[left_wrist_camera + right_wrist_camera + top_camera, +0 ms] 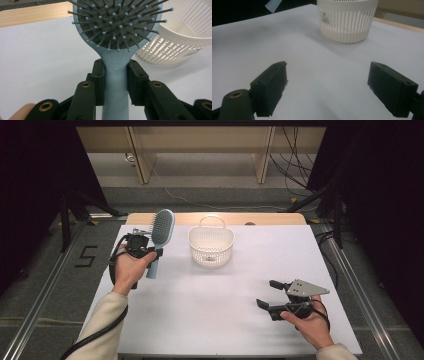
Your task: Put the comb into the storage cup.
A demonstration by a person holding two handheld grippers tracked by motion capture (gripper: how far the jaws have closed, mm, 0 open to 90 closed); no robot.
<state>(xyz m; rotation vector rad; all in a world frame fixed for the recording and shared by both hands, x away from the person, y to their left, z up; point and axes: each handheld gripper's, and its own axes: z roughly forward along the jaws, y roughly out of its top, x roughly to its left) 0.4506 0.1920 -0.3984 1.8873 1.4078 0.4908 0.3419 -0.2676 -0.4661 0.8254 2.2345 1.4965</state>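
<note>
The hairbrush (160,236) is off the bench, held in the air by the left hand-held gripper (145,251) over the bench's left part, at about ten o'clock from the bench's middle in the high view. Its long axis runs nearly upright there, paddle head toward twelve o'clock and the handle's free end toward six, leaning slightly to one o'clock. In the left gripper view the pale blue handle (115,82) stands straight up between the two black jaws, which press it from both sides just below the neck, so the left hand-held gripper is clenched on the handle, with the bristle face turned to the camera.

The white slatted basket (211,247) stands on the bench (225,320) at about three o'clock from the brush head, near but clearly apart; it has a label inside and a thin handle arching over its far rim. That is the relation the next move likely turns on: the brush would have to travel toward three o'clock and tip over the rim, and the left hand is far nearer to it.

The right hand-held gripper (266,294) sits low at about five o'clock from the basket, well apart, jaws spread wide with nothing between them, pointing toward the basket (347,20).
</note>
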